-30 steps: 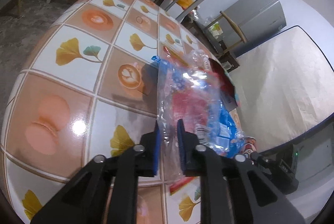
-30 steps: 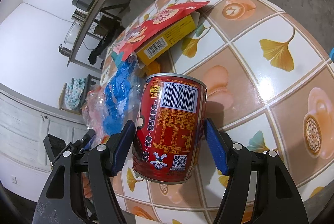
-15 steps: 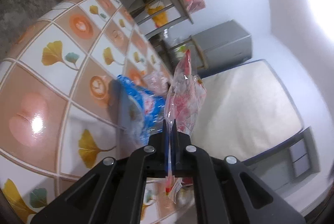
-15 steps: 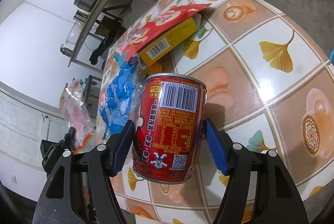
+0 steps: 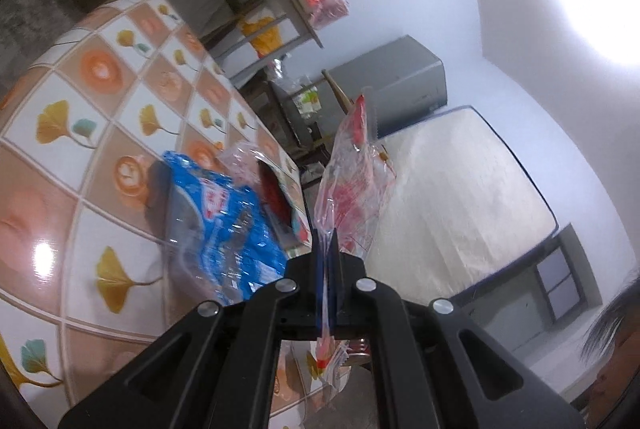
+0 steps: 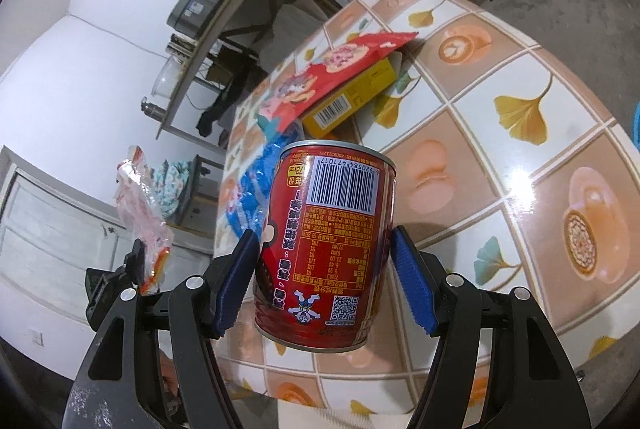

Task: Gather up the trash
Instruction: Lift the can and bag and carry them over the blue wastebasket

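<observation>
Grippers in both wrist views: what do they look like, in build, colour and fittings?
Both are the same make. The left gripper and right gripper each have two matte black plastic fingers with triangular cut-outs, joined by round silver screws. The inner pads are blue with a ribbed face. No cables, printed markings or sleeves show in either view.

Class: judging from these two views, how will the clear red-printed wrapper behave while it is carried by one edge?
The wrapper is probably floppy: thin, crinkled film. Likely very light, standing above the shut left gripper. It may slip, being pinched only at one edge.
</observation>
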